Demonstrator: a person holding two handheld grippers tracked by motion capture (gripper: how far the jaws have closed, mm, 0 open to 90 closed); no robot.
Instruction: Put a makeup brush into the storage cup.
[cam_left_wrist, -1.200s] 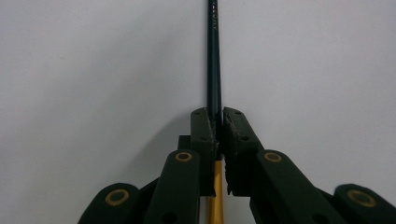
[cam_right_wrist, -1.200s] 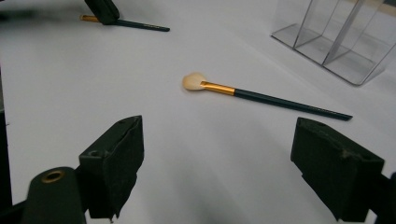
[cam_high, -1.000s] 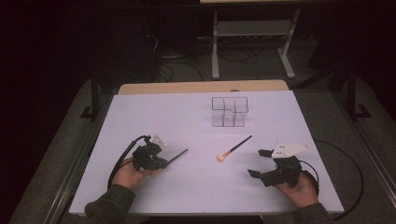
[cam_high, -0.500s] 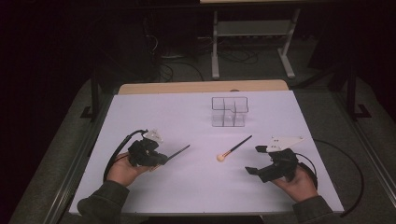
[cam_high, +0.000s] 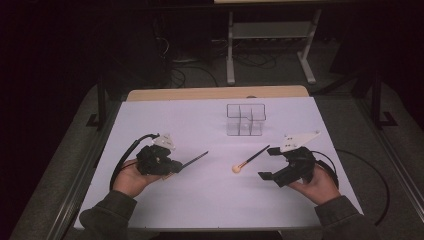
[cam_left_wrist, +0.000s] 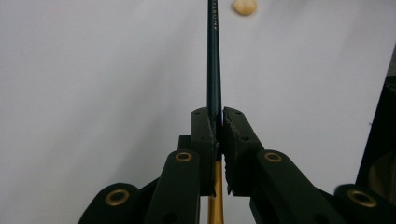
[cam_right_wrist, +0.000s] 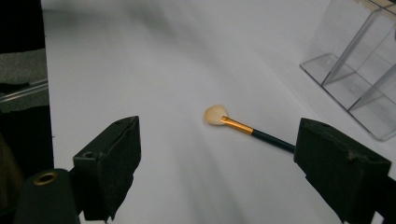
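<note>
At the near edge of the white table sheet (cam_high: 210, 200) the two forearms of the person come in, each hand holding a black two-jaw gripper. The left gripper (cam_high: 176, 165) is at the near left part of the sheet. Its jaws are clenched on a thin dark makeup brush with a gold ferrule (cam_left_wrist: 214, 60); in the left gripper view the dark handle goes straight out from between the pressed pads, and the gold part is seen below them. In the high view this handle points to the right and a little away from the person.

The right gripper (cam_high: 269, 163) is at the near right part, with its jaws wide apart and nothing between them. In front of it lies a second makeup brush with a pale round head, gold ferrule and dark handle (cam_right_wrist: 243, 127), flat on the sheet between the two grippers, touching neither one. Its head points toward the person and its handle toward the far right.

Farther back, behind this brush, stands a clear plastic organizer box with several compartments (cam_high: 245, 120), upright on the sheet, well apart from both grippers.
</note>
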